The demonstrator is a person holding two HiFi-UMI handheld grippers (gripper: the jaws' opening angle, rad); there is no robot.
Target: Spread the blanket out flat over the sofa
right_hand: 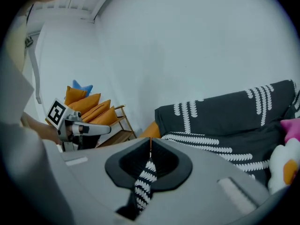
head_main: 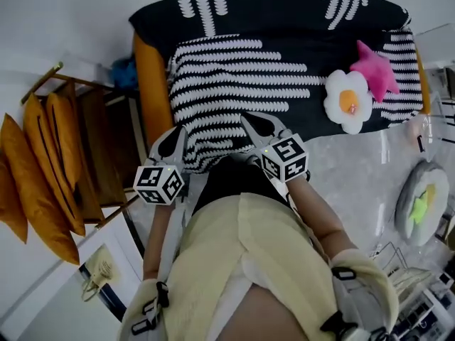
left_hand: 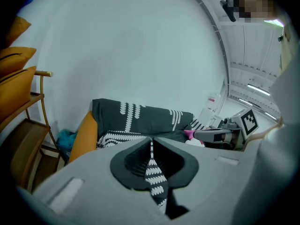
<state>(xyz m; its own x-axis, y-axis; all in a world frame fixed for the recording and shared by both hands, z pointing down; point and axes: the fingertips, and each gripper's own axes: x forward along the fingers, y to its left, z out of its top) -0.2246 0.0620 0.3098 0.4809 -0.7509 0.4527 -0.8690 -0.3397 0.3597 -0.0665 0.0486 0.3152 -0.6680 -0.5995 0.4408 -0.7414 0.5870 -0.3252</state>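
Note:
A black blanket (head_main: 249, 77) with white leaf-stripe print lies over the orange sofa (head_main: 151, 77), covering seat and backrest. My left gripper (head_main: 178, 135) is shut on the blanket's near edge, left of centre; a strip of the printed cloth (left_hand: 152, 170) runs between its jaws. My right gripper (head_main: 257, 128) is shut on the same near edge further right, with cloth (right_hand: 144, 182) pinched between its jaws. Both hold the edge lifted in front of the sofa. The blanket (left_hand: 140, 116) drapes the backrest in the left gripper view, and the blanket (right_hand: 225, 111) in the right gripper view too.
A fried-egg cushion (head_main: 348, 99) and a pink star cushion (head_main: 377, 68) lie on the sofa's right side. A wooden rack (head_main: 78, 141) with orange cushions (head_main: 43, 162) stands left. A grey round cushion (head_main: 421, 201) sits on the floor at right.

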